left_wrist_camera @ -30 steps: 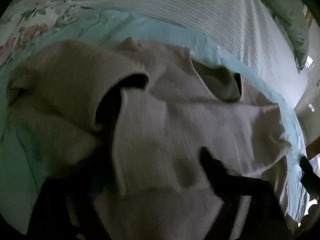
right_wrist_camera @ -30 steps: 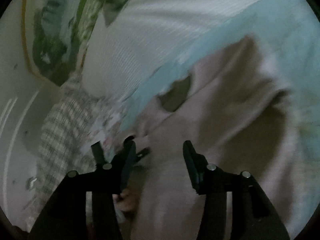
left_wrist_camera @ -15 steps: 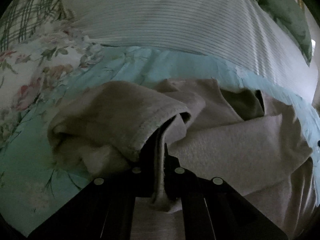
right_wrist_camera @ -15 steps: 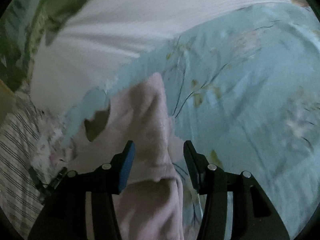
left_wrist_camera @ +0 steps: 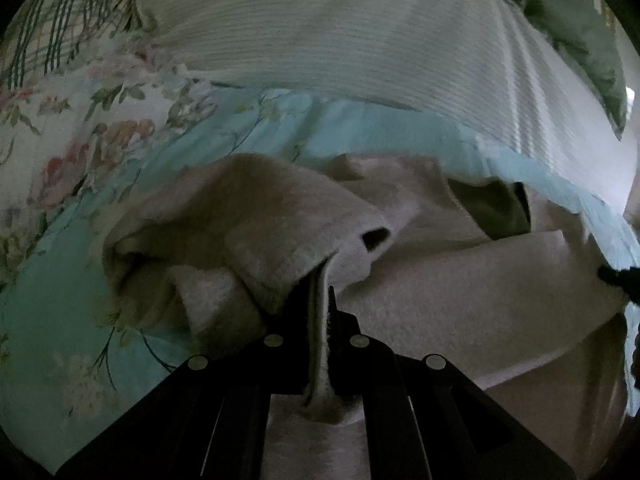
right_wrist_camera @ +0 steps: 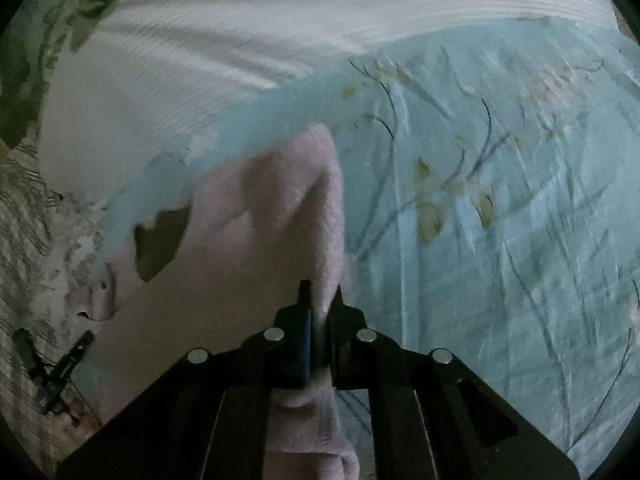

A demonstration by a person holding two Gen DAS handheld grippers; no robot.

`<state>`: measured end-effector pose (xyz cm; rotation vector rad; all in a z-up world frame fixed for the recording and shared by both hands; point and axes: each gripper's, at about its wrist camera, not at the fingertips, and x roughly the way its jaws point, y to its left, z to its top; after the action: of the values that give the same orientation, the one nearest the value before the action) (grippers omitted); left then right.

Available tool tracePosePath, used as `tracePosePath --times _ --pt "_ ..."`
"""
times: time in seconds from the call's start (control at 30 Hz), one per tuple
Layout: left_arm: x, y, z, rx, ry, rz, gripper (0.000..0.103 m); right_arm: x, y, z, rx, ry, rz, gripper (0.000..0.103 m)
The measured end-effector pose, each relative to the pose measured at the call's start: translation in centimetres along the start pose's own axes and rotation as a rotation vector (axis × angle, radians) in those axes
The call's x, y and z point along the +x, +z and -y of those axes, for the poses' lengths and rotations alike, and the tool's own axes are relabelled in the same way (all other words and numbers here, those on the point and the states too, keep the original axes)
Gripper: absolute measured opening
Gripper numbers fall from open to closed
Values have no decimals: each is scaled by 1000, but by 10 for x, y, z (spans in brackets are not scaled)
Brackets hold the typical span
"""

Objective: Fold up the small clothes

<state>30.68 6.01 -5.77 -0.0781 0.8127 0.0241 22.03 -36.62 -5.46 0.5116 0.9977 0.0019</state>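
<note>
A pale pink fleece top point(left_wrist_camera: 460, 280) lies on a light blue floral bedsheet point(left_wrist_camera: 48, 304). My left gripper point(left_wrist_camera: 320, 292) is shut on the cuff of its sleeve point(left_wrist_camera: 264, 220), which is folded over toward the body. My right gripper point(right_wrist_camera: 320, 296) is shut on the right edge of the same top point(right_wrist_camera: 256, 240), pinching a ridge of fabric. The dark neck opening shows in the left wrist view point(left_wrist_camera: 492, 212) and in the right wrist view point(right_wrist_camera: 160, 236). The right gripper's tip shows at the right edge of the left wrist view point(left_wrist_camera: 618, 278).
A white ribbed pillow point(left_wrist_camera: 360, 40) lies behind the top, with a green one point(left_wrist_camera: 576, 20) beyond it. A floral cloth point(left_wrist_camera: 80, 120) and a plaid one point(right_wrist_camera: 24, 248) lie at the left. The left gripper point(right_wrist_camera: 60, 372) shows at the lower left of the right wrist view.
My right gripper swung to the top's right edge and shut on it. My left gripper, shut on the sleeve cuff, has hardly moved in the last half second.
</note>
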Motion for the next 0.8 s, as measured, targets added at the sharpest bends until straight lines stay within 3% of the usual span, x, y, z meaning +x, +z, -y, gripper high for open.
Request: tracePosePath --times 0.1,0.23,0.27,0.3,0.4,0.6,0.8 --pt "5 -3 8 26 29 -21 6 0 -6 -2 1 -47 -25 16" --pt "-9 -13 -4 -10 -11 -44 13 -34 -20 -14 -16 -14 37 54" --pt "-15 -15 -7 -13 -8 -37 18 -44 -25 -20 -28 -1 53 56" --pt "-26 -18 -12 -15 8 -23 31 -53 -31 -26 -37 21 60 56" --pt "-50 -21 -30 -36 47 19 58 -69 -51 -42 -42 99 46 56" --pt "-72 -8 -49 -50 53 53 73 -71 -93 -74 -46 202 -18 56" --pt "-52 15 -8 88 34 37 88 -61 -113 -96 -66 244 -72 56"
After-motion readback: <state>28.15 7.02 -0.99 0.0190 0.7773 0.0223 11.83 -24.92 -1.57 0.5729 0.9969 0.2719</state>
